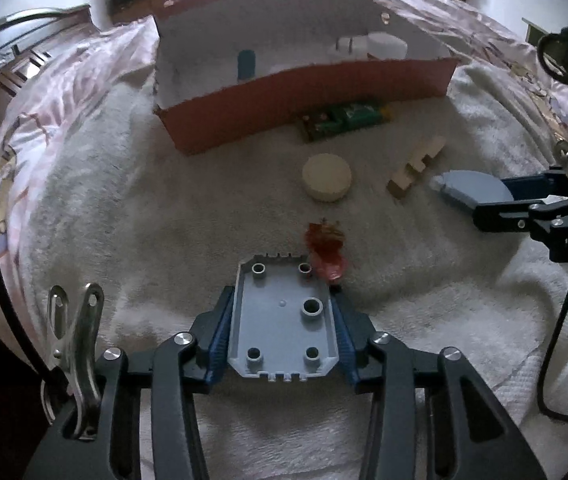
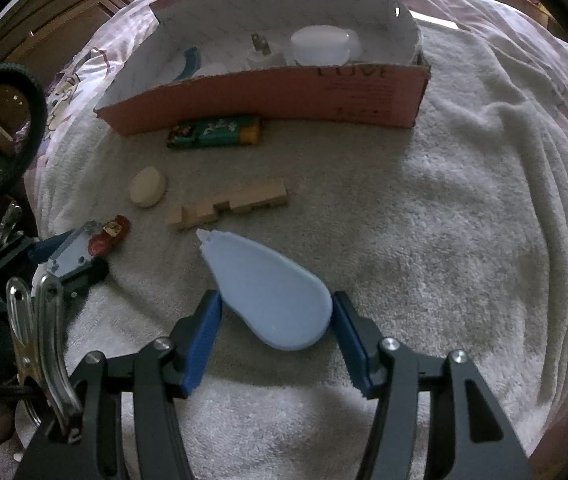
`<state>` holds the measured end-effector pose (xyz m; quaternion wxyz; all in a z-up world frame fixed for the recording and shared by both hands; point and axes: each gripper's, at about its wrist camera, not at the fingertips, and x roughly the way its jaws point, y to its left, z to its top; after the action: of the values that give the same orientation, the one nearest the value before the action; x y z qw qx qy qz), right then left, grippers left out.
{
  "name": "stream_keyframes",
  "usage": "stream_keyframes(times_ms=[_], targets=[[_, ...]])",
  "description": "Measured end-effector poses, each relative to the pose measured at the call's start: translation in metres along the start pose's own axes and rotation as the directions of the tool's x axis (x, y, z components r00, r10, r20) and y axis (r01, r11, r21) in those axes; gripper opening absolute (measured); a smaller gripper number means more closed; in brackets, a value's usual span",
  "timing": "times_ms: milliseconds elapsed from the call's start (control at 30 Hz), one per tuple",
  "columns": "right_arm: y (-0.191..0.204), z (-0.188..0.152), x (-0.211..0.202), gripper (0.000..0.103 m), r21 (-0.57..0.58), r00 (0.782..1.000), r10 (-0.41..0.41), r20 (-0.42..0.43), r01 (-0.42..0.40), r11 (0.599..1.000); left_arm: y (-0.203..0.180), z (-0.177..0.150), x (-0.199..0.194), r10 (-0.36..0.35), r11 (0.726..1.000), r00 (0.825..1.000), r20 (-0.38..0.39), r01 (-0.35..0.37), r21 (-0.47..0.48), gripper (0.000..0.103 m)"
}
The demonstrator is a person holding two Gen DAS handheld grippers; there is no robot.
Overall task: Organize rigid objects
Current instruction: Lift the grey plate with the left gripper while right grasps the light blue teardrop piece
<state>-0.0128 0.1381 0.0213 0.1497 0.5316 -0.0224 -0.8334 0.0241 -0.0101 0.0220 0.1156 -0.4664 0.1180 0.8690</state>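
1. left gripper (image 1: 281, 320) is clamped on the grey toy plate (image 1: 282, 322), blue pads pressed against both long sides; the plate is flat between the fingers, studs up, low over the white towel (image 1: 163, 220).
2. right gripper (image 2: 275, 316) brackets the pale blue teardrop case (image 2: 271, 296); the left pad touches its edge and the right pad sits at its rim, so it looks grasped, but the case may only be resting on the towel, can't fully tell.
3. red toy figure (image 1: 326, 250) lies just past the plate's far right corner, touching or nearly so.
4. left on the towel: round cream puck (image 1: 327, 177), notched wooden block (image 1: 418, 168), green packet (image 1: 344, 120) against the front wall of the box.
5. cardboard box (image 1: 308, 92) is ahead, open top, already holding a white tub (image 2: 322, 46), a plug-like white piece and a blue curved item.
6. step, judged: pick done on the left, pick in hand on the right; transport to the box not yet done.
7. next move calls for lifting both items above the front wall, carrying forward and releasing in free floor space; keep the plate clear of the red figure when lifting.
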Motion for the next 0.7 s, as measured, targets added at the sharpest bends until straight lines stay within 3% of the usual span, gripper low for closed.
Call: stream_keyframes(times_ms=[133, 600, 700], targets=[[-0.011, -0.006, -0.008, 0.059, 0.004, 1.000, 0.003, 0.004, -0.003, 1.000, 0.004, -0.002, -0.007, 0.018, 1.000, 1.000, 0.024, -0.018, -0.003, 0.045], [-0.030, -0.020, -0.033, 0.058, 0.030, 0.995, 0.090, 0.050, -0.091, 0.995, 0.038, 0.003, -0.016, -0.046, 0.974, 0.996, 0.072, 0.060, -0.217, 0.045], [-0.024, -0.018, -0.037, 0.049, 0.022, 0.992, 0.107, 0.066, -0.109, 0.994, 0.043, 0.006, -0.018, -0.056, 0.967, 0.995, 0.081, 0.074, -0.242, 0.045]])
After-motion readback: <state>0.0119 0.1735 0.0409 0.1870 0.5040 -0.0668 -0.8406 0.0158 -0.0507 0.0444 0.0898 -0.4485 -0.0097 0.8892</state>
